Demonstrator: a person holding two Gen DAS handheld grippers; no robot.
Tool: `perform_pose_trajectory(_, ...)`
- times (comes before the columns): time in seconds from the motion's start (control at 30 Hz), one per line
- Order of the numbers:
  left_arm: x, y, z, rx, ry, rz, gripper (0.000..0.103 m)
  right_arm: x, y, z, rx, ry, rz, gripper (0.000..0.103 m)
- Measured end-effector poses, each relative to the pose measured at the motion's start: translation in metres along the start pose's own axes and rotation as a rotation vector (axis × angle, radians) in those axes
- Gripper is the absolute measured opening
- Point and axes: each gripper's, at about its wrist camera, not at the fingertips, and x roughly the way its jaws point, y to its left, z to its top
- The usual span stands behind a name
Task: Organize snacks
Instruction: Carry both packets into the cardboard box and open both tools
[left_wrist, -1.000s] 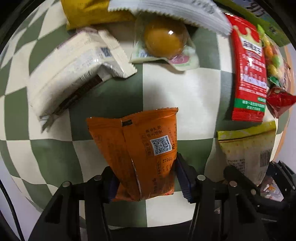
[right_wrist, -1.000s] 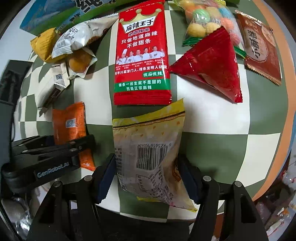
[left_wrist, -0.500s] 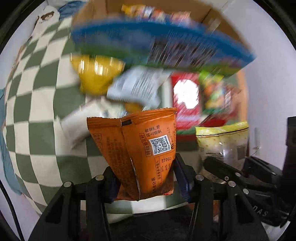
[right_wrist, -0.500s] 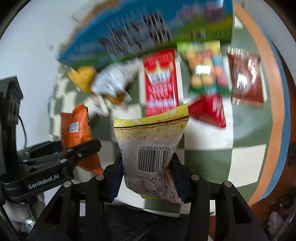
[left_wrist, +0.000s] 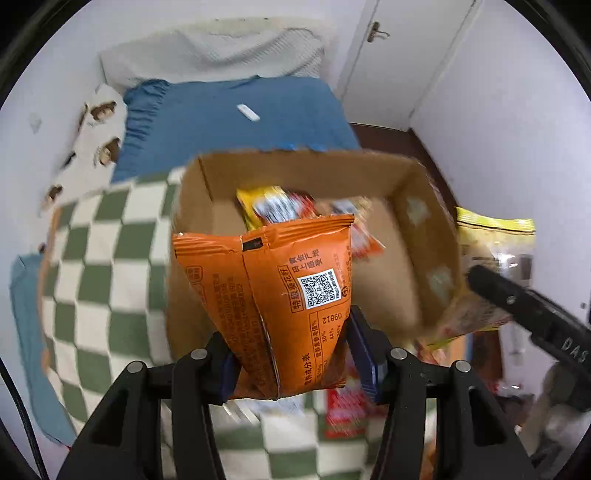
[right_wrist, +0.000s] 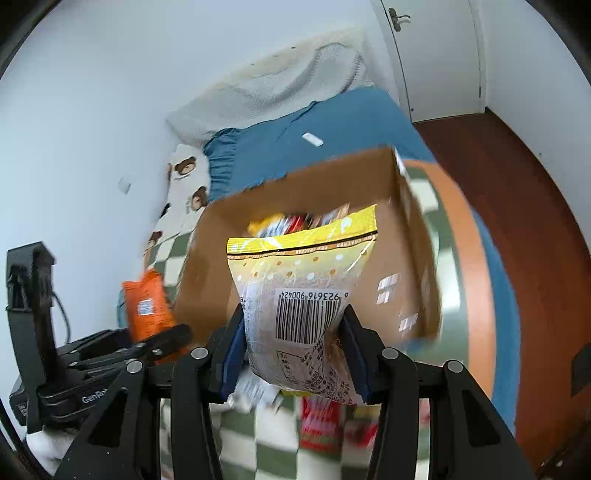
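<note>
My left gripper (left_wrist: 291, 354) is shut on an orange snack packet (left_wrist: 280, 295) and holds it upright in the air, in front of an open cardboard box (left_wrist: 417, 236). My right gripper (right_wrist: 291, 354) is shut on a yellow-topped clear snack bag (right_wrist: 306, 288) with a barcode, also raised before the same cardboard box (right_wrist: 406, 236). Several snack packets (left_wrist: 277, 210) lie inside the box. The right gripper's bag (left_wrist: 495, 240) shows at the right edge of the left wrist view, and the orange packet (right_wrist: 147, 302) shows at the left of the right wrist view.
The box stands on a green and white checkered cloth (left_wrist: 96, 258) over a blue bed (left_wrist: 229, 122). A red snack packet (left_wrist: 343, 410) and other blurred packets lie on the cloth below the grippers. A white door (right_wrist: 436, 55) and brown floor (right_wrist: 517, 206) are on the right.
Both grippers have lifted their packets off the checkered cloth and tilted up, so the loose snacks have dropped out of view and the cardboard box now fills the middle.
</note>
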Motion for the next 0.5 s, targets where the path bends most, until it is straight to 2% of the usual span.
perform_pose_trajectory(0.13, 0.032, 0.012, 0.041, -0.021, 0.043, 0.045, 0.049, 0.045, -0.016, 0.048, 0.01, 0.064, -0.056, 0.051)
perform_pose_trajectory(0.3, 0.091, 0.036, 0.081, -0.074, 0.149, 0.085, 0.049, 0.105, -0.033, 0.089, 0.031, 0.172, -0.112, 0.051)
perform_pose_trajectory(0.5, 0.146, 0.047, 0.095, -0.071, 0.255, 0.112, 0.05, 0.161, -0.041, 0.107, 0.037, 0.251, -0.186, 0.051)
